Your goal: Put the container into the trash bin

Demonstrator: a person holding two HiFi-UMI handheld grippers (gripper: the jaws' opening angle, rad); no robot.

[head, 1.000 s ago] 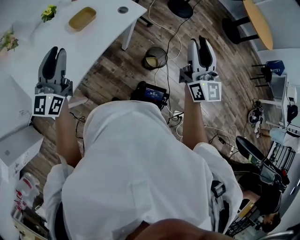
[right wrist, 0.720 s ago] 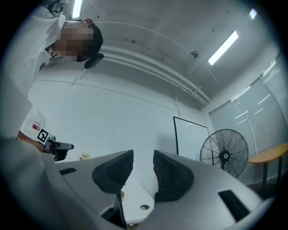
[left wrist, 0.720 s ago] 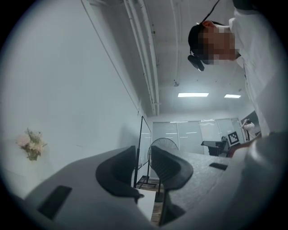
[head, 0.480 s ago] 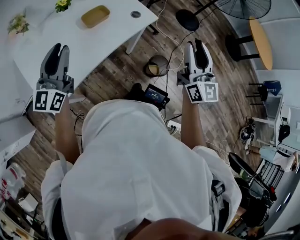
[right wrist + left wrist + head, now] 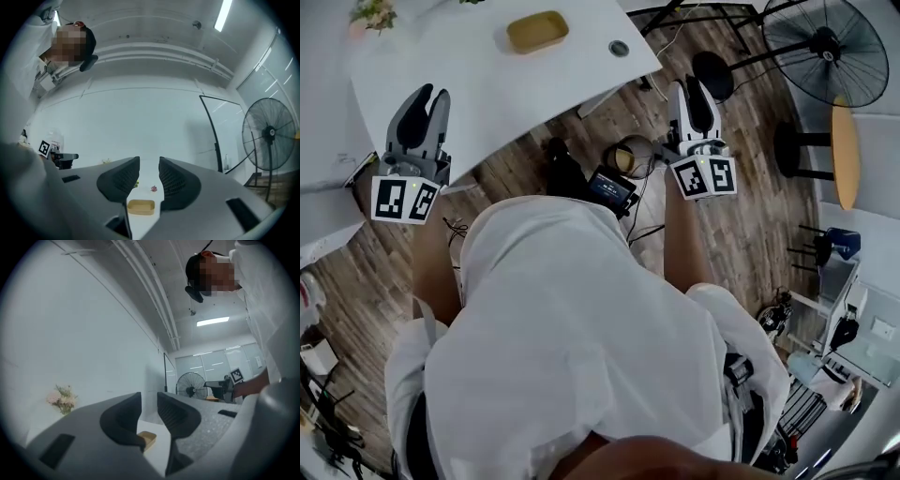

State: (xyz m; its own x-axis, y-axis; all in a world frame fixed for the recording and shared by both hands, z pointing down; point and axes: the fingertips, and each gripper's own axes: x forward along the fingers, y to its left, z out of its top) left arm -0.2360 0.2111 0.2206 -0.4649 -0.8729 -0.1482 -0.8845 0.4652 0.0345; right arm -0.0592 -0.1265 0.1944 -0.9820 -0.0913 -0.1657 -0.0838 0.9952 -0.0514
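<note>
A shallow yellow container (image 5: 537, 31) lies on the white table (image 5: 487, 80), far ahead of both grippers. It shows low between the jaws in the left gripper view (image 5: 148, 439) and in the right gripper view (image 5: 140, 206). My left gripper (image 5: 427, 101) hangs over the table's near edge, open and empty. My right gripper (image 5: 695, 92) is over the wooden floor right of the table; its jaws are closing with nothing between them. A small round trash bin (image 5: 630, 155) with something yellow inside stands on the floor just left of the right gripper.
A black device (image 5: 609, 187) and cables lie on the floor by the bin. A standing fan (image 5: 825, 45) and a round wooden table (image 5: 846, 155) are at the right. Flowers (image 5: 373, 11) and a small round fitting (image 5: 620, 48) sit on the white table.
The table with the container and the trash bin have shifted right and nearer in the head view. Both grippers have moved toward the table, and the right one now sits beside the bin.
</note>
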